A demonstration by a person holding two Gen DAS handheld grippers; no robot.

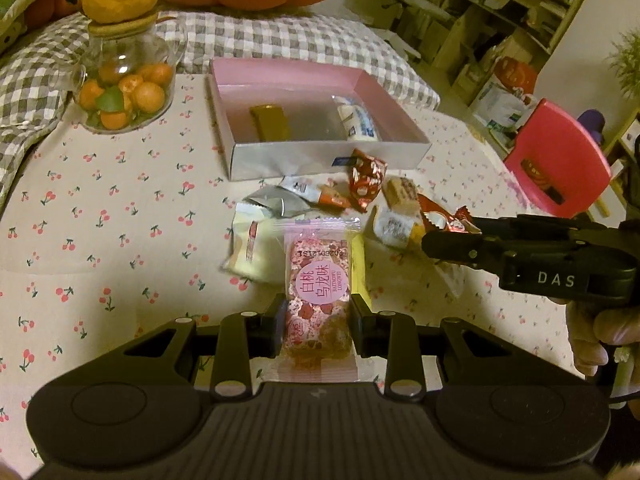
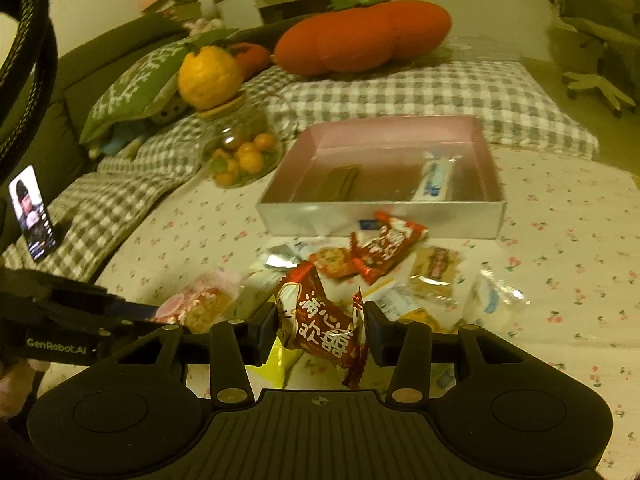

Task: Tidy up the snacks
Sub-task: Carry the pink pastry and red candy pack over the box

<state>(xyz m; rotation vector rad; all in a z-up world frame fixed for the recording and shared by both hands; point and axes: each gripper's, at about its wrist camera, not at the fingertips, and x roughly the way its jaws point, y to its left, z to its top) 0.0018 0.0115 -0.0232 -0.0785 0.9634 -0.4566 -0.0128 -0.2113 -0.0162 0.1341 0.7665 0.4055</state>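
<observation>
Pink-lined and silver-walled, the open box is the landmark everything here turns on. It sits on the cherry-print cloth with a gold bar and a white-and-blue packet already lying inside, and the loose heap of snacks lies just in front of its near wall.

Both grippers carry something. The left gripper is clamped tight on a pink peach-oolong bar in a clear wrapper; the bar's long axis runs straight ahead between the fingers, pointing at the box's near wall, with the heap between bar and box. The right gripper has closed onto a red foil packet, crumpled and standing roughly upright between the pads, clear of the heap below it. From the right wrist view the box lies ahead and slightly to the right of that packet, its near wall beyond the heap.

I judge the coming move to be a carry forward and over that near wall. Seen from the left wrist, the right gripper reaches in from the right and sits nearer the box than the left one does, so the red packet looks the likelier to go in first. The free floor between gold bar and white packet seems the obvious spot for either snack
</observation>
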